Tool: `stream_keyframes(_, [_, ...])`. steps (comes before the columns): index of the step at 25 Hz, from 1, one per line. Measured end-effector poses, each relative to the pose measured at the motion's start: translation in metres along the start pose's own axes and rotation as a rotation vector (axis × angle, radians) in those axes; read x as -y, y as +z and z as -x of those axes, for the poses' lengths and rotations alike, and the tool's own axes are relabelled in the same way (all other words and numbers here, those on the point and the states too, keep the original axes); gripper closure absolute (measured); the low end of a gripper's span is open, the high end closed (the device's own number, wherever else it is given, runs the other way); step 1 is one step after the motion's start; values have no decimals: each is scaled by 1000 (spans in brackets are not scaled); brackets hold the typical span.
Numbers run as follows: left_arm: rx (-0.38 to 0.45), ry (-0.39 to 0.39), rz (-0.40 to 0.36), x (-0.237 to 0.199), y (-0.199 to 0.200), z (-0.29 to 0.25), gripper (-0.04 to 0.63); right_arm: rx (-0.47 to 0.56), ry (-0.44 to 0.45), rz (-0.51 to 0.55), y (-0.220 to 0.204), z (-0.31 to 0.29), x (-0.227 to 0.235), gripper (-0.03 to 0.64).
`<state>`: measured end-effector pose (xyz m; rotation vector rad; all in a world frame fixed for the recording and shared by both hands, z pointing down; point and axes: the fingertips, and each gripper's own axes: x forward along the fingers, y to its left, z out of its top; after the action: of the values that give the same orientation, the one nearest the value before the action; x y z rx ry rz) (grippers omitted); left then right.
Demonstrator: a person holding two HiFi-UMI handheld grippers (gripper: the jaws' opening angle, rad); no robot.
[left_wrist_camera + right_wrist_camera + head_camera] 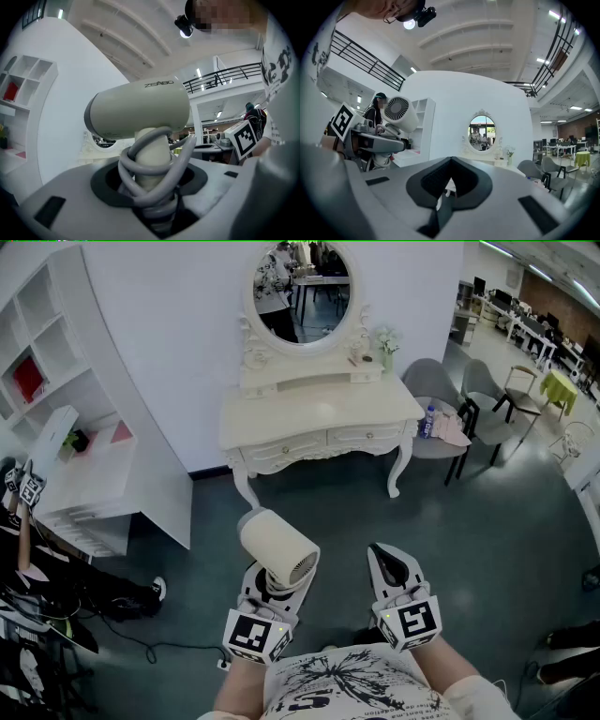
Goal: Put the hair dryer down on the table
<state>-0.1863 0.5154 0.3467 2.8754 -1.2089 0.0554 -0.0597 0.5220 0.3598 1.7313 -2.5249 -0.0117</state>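
Here, cream hair dryer (278, 547), cord-wrapped handle (151, 157) clamped in left claw (273, 580); right claw (383, 556) together, empty.

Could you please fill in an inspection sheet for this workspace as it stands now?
Surface: white dressing table, top mostly bare.
Job's things: hair dryer, held in the air, well short of the table.
Clutter: flower vase on the table's raised back shelf.
Grippers: left gripper jaws closed on the dryer's handle; right gripper jaws together, empty.
Cables: grey cord wound round the handle.
Surroundings: oval mirror, white shelving, grey chairs.
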Motion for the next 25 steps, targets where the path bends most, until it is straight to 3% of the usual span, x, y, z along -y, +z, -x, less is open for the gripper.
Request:
stream_keyframes(6, [2,-13,2,0,4,1,364,0,6,9,5,-1,-5,598])
stream_keyframes(18, [-17,-36,-11,0,-5,-5,363,6,-76,-63,-5,1,9,600])
stream_keyframes(25, [-36,-16,4,-12,-16,-30,363,-2,-37,-63,-13,-23,25,598])
